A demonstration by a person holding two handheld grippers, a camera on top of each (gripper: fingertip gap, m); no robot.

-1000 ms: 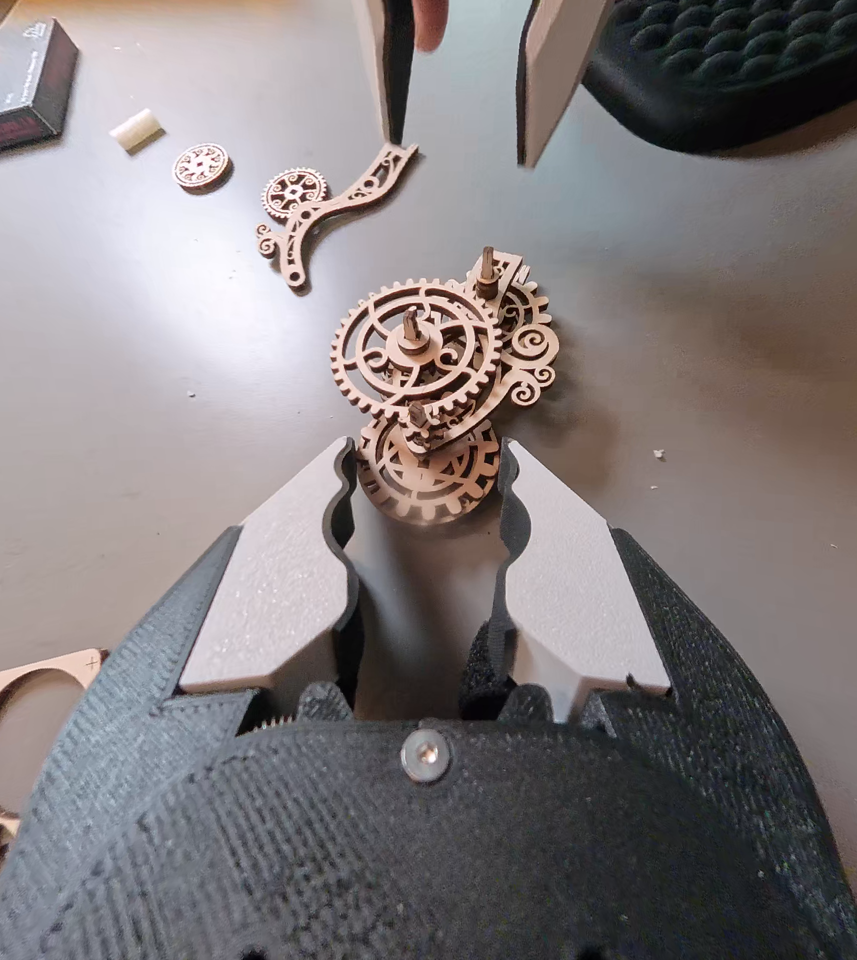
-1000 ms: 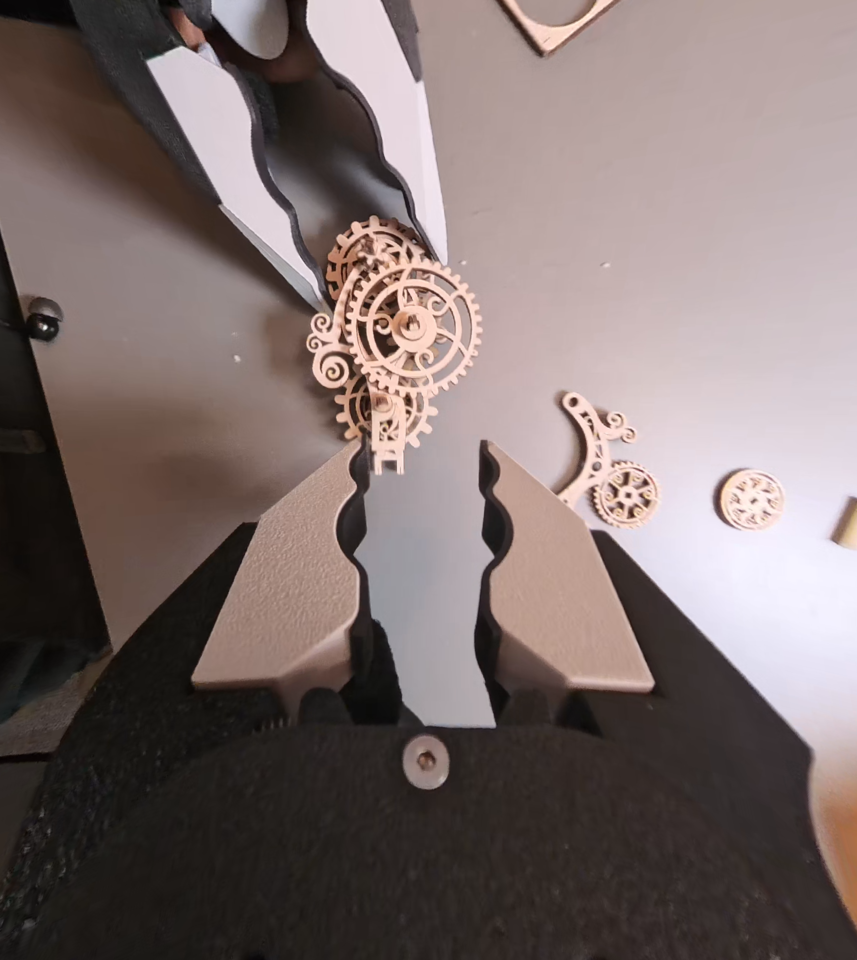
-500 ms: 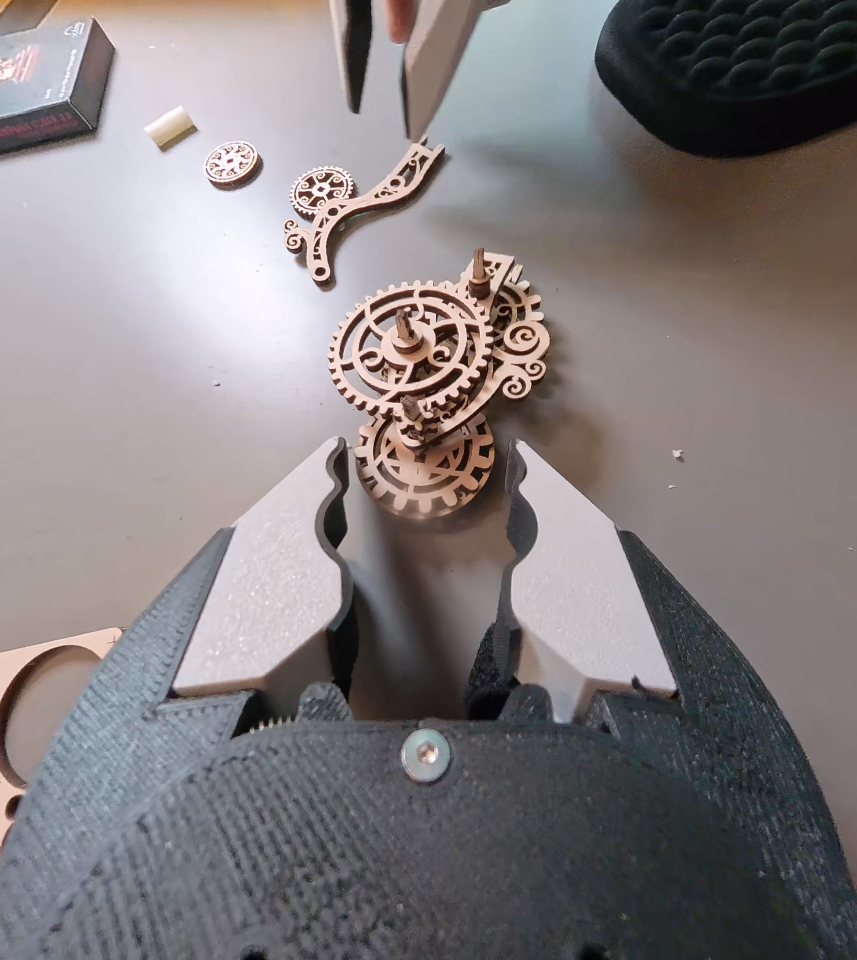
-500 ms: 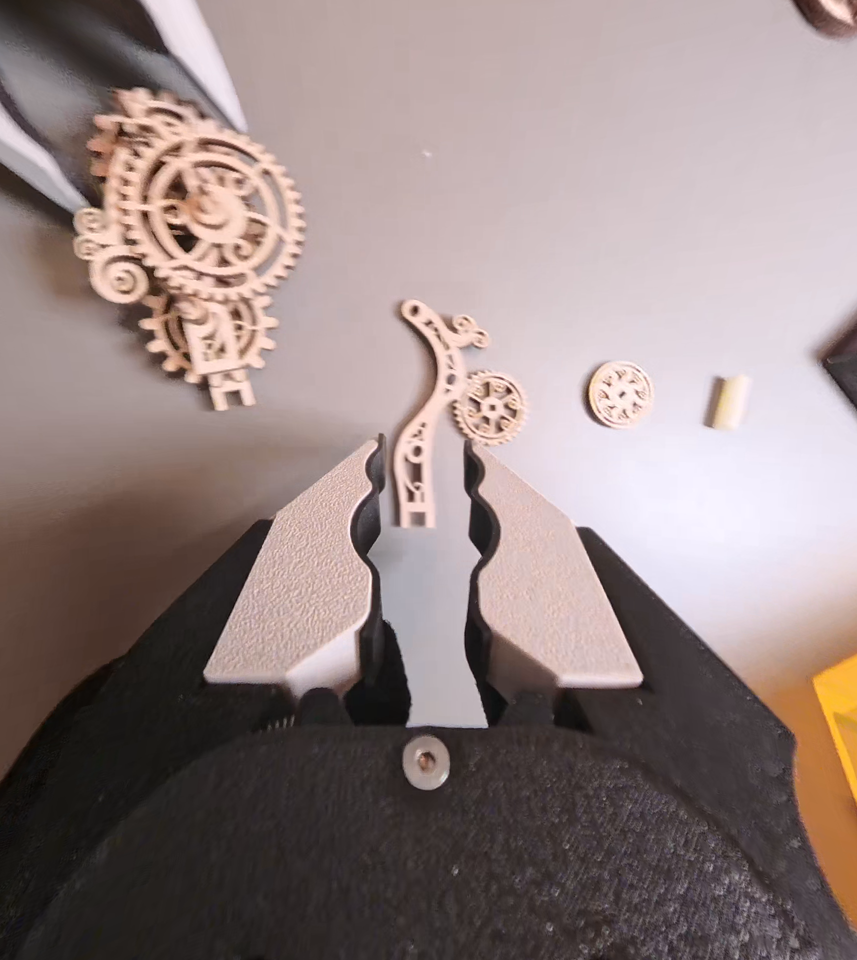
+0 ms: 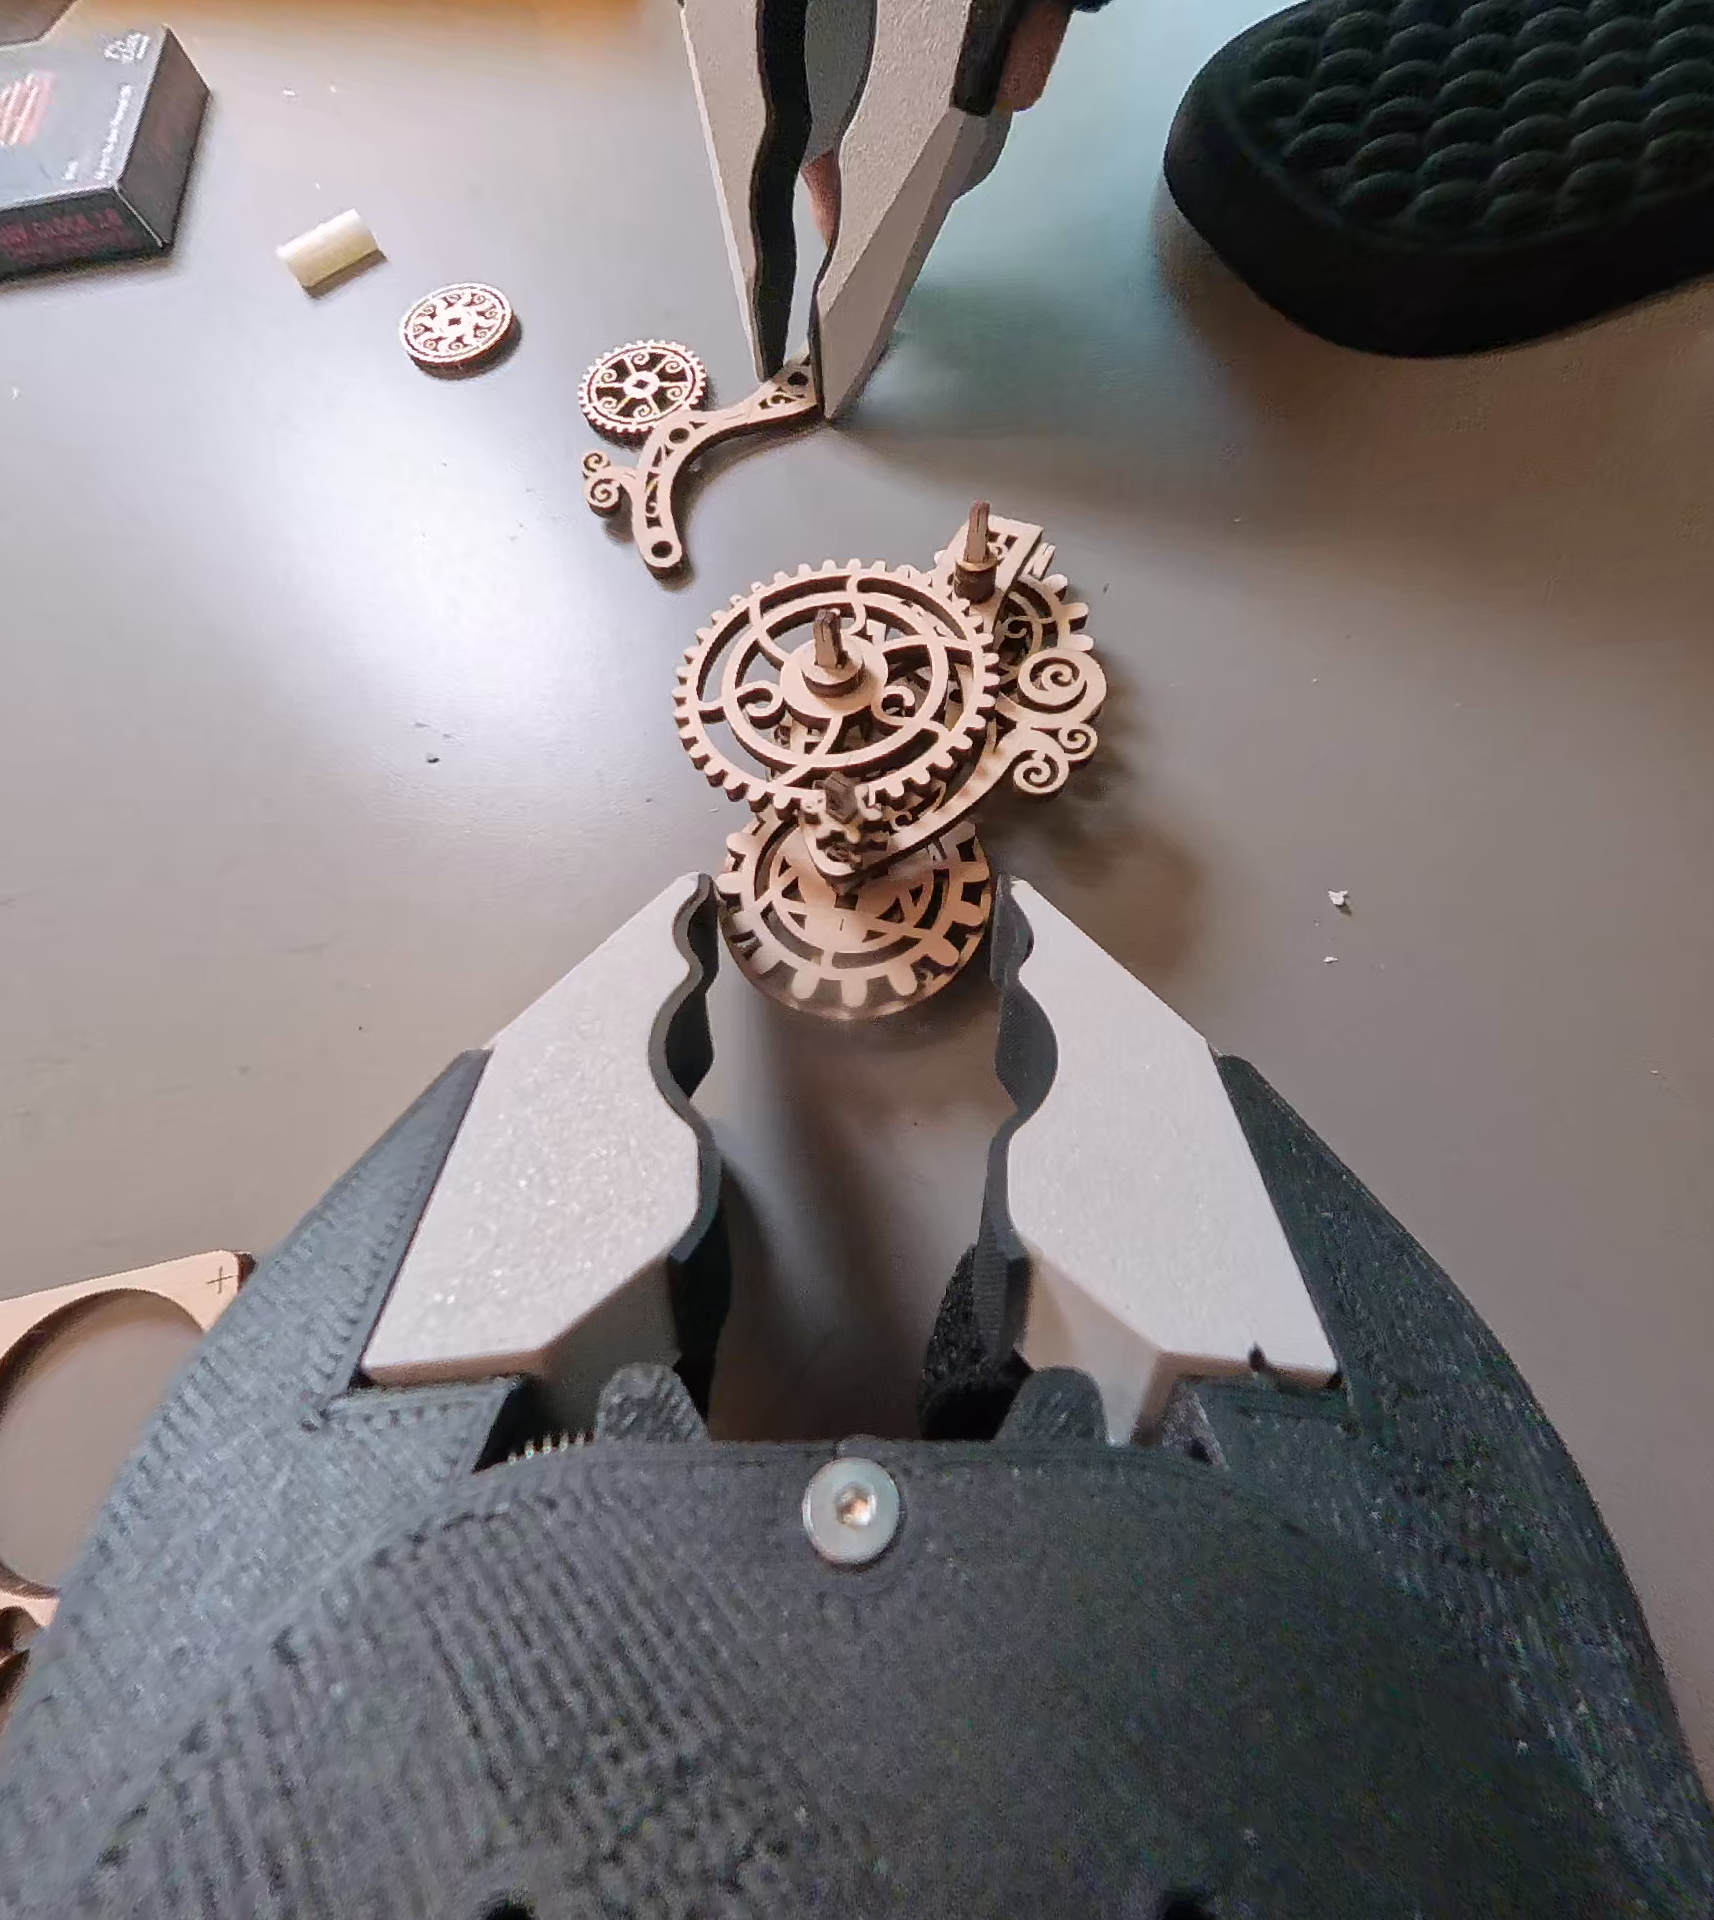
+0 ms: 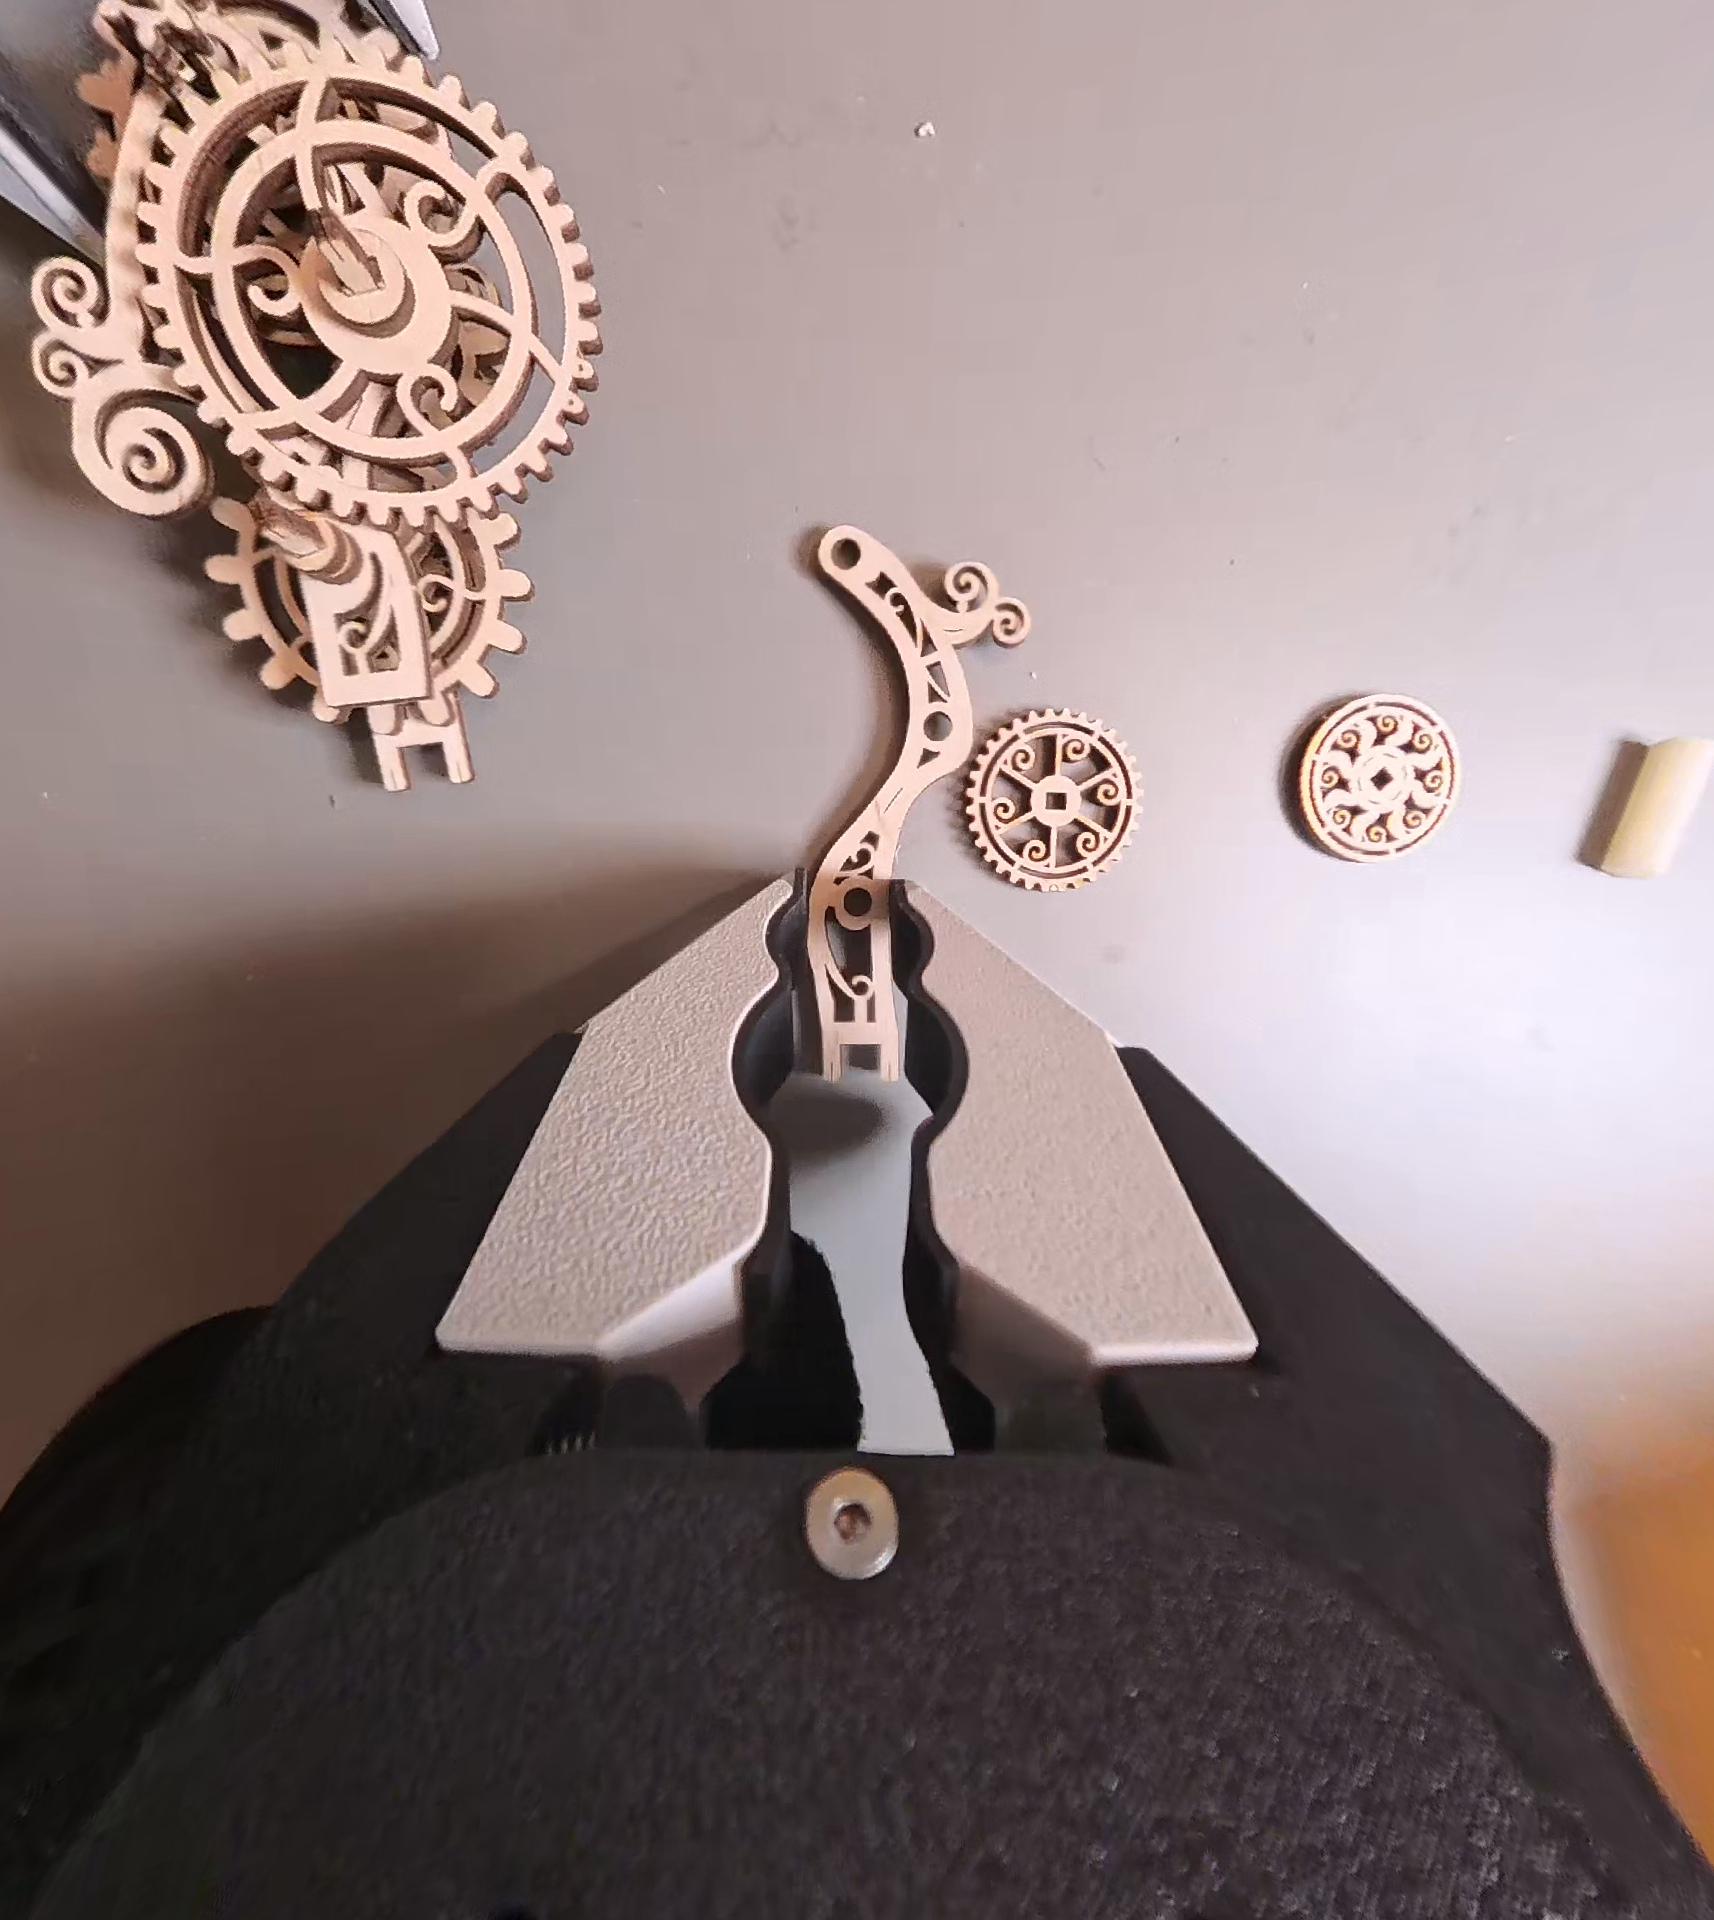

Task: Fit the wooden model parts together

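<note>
One gear assembly (image 5: 884,769), one curved arm (image 6: 894,748), one loose gear (image 6: 1053,798), one disc (image 6: 1381,779), two hand-held grippers (image 5: 848,914)

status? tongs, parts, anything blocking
Right tongs closed on curved wooden arm, flat on table. Left tongs open around gear assembly base. Small gear beside arm; nothing blocking.

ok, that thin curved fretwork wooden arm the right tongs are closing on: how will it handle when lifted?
The thin curved fretwork wooden arm probably weighs little: flat sheet, mostly cut-outs. Likely stiff but snappable at its narrow scrollwork. Gripped by one end in the right tongs, its long free end may pivot or droop.
</note>
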